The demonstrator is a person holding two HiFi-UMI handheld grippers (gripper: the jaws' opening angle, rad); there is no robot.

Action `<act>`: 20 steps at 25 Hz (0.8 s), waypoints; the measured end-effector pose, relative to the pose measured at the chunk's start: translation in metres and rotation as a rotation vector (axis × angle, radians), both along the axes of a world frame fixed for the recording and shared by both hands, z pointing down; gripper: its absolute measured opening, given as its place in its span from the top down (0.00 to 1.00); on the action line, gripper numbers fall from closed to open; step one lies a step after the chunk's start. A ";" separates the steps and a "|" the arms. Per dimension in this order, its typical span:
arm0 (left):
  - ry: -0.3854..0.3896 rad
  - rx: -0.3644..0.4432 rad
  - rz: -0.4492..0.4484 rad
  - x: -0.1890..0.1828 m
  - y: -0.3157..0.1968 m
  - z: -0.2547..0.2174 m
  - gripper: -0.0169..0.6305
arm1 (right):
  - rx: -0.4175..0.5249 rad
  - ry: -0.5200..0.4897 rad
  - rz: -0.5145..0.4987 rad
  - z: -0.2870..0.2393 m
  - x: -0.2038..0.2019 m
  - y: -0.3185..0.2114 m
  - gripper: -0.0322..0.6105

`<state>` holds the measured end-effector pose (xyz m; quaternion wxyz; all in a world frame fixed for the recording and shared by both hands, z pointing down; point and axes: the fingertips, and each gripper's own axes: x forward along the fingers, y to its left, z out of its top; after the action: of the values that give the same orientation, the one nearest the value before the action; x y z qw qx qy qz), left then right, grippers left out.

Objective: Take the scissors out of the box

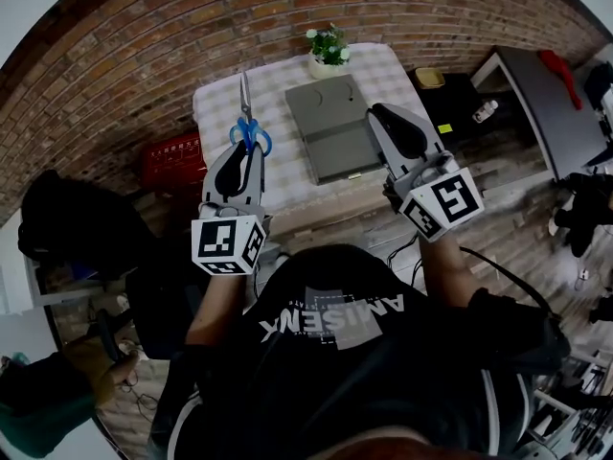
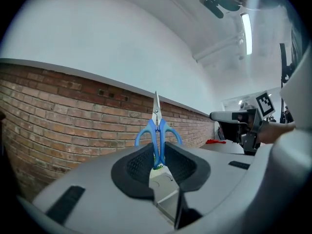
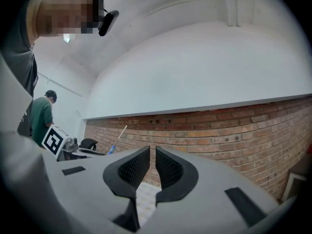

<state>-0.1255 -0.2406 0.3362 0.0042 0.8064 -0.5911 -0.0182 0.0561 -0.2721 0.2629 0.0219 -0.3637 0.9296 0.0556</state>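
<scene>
The scissors (image 1: 248, 127), with blue handles and steel blades, are clamped by their handles in my left gripper (image 1: 247, 151), which is shut on them. The blades point away from me, above the checked table's (image 1: 218, 103) left part. In the left gripper view the scissors (image 2: 157, 128) stand upright between the pads against the brick wall. The flat grey box (image 1: 330, 127) lies closed on the table's middle. My right gripper (image 1: 385, 115) hovers over the box's right edge. Its jaws stand close together with a thin gap and nothing between them (image 3: 152, 155).
A potted plant (image 1: 328, 51) stands at the table's far edge behind the box. A red crate (image 1: 174, 159) sits on the floor to the left. To the right stands a dark side table (image 1: 536, 103). A person (image 3: 41, 116) stands far left in the room.
</scene>
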 end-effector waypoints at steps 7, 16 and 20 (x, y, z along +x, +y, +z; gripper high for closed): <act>0.044 0.043 -0.114 0.006 -0.014 -0.014 0.85 | -0.067 -0.024 0.054 0.014 0.036 -0.020 0.86; 0.017 0.062 -0.179 -0.003 -0.023 -0.022 0.85 | -0.076 0.045 0.159 0.025 0.057 -0.040 0.88; 0.011 0.066 -0.201 -0.006 -0.027 -0.024 0.85 | -0.090 0.052 0.182 0.028 0.063 -0.044 0.89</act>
<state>-0.1318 -0.2677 0.3121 -0.0209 0.7428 -0.6679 -0.0424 0.1189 -0.3161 0.2913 -0.0237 -0.4458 0.8945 0.0251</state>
